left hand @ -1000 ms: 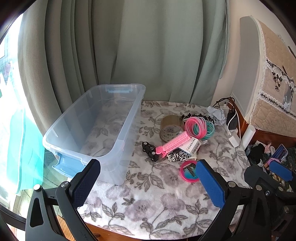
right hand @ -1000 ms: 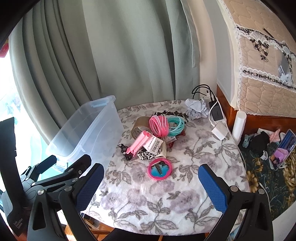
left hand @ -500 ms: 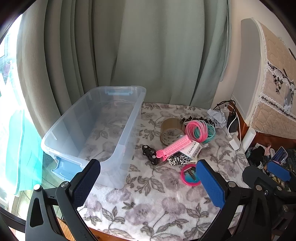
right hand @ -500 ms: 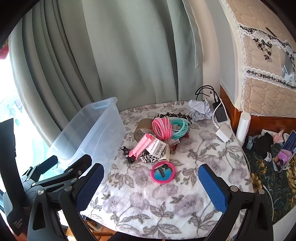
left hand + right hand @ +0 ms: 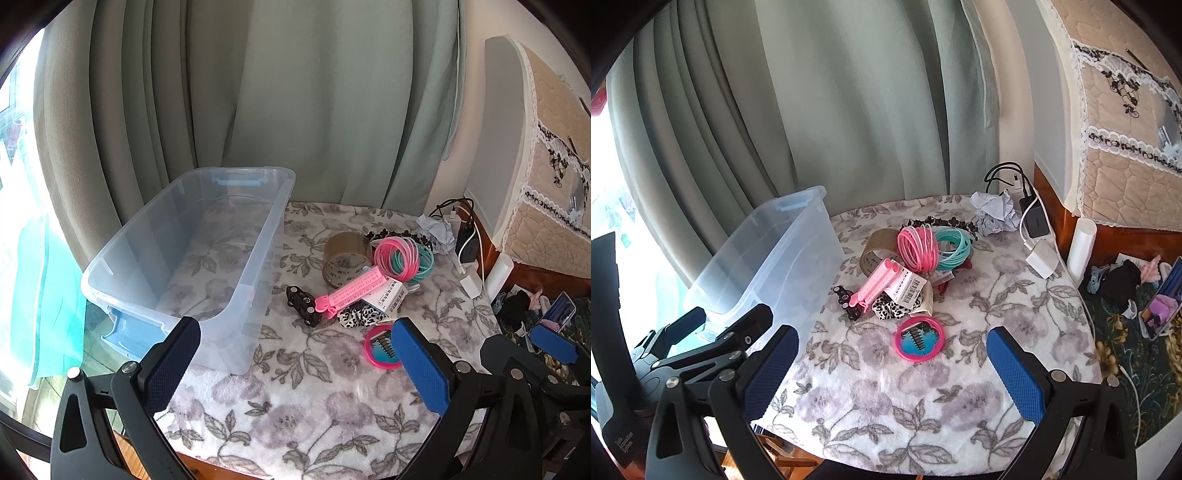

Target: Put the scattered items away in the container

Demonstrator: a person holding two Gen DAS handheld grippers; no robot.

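Both tools hang over the near edge of the flower-patterned desk (image 5: 923,413), the right hand-held gripper (image 5: 892,373) and the left hand-held gripper (image 5: 295,365) each with jaws spread wide and holding nothing. Just ahead of the right one lies a round pink mirror (image 5: 919,343), flat on the cloth; a flat disc on soft pile is likely to slide or tip away from a pinch rather than lift. Beyond it the clutter is heaped: a leopard-print scrunchie (image 5: 888,308), a barcoded box (image 5: 908,286), a pink hair clip (image 5: 877,282) and a small black clip (image 5: 844,301) lie touching or overlapping, so pulling one could drag its neighbours toward the edge. Farther still, pink bangles (image 5: 918,248) and teal bangles (image 5: 955,248) lean against a tape roll (image 5: 875,249) and may roll if disturbed. The clear container (image 5: 184,258), ahead and left of the left tool, holds none of the items; its light wall could shift if bumped.
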